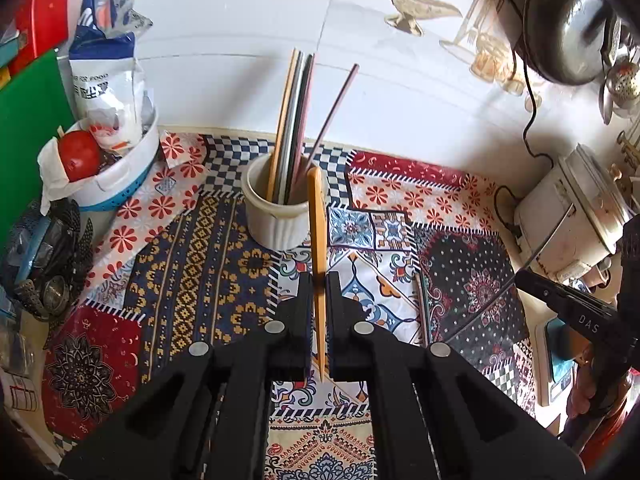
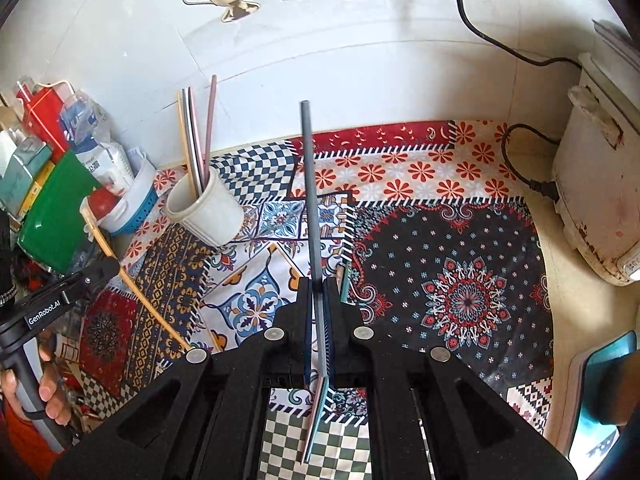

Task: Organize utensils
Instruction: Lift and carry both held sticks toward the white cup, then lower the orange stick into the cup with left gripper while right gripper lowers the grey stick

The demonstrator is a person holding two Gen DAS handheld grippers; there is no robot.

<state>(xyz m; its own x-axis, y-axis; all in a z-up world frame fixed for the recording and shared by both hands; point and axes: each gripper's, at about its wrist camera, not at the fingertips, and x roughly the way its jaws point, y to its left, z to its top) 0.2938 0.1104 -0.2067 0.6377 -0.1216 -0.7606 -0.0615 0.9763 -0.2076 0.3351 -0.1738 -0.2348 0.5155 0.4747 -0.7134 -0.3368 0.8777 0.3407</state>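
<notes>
A white ceramic cup (image 1: 276, 208) stands on the patterned cloth and holds several chopsticks (image 1: 294, 120). It also shows in the right wrist view (image 2: 206, 212), at the left. My left gripper (image 1: 319, 280) is shut on a yellow chopstick (image 1: 316, 216), whose top end is just in front of the cup's rim. My right gripper (image 2: 319, 284) is shut on a grey chopstick (image 2: 310, 184) that points up and away. A teal chopstick (image 2: 345, 280) lies on the cloth beside the right jaw. The left gripper (image 2: 100, 272) with its yellow chopstick (image 2: 132, 280) shows at the left of the right wrist view.
A white and blue basket (image 1: 120, 172) with a red apple (image 1: 80, 156) and a bag stands left of the cup. A green board (image 1: 28, 128) leans at the far left. A white rice cooker (image 2: 596, 200) with a black cord sits at the right. A tiled wall is behind.
</notes>
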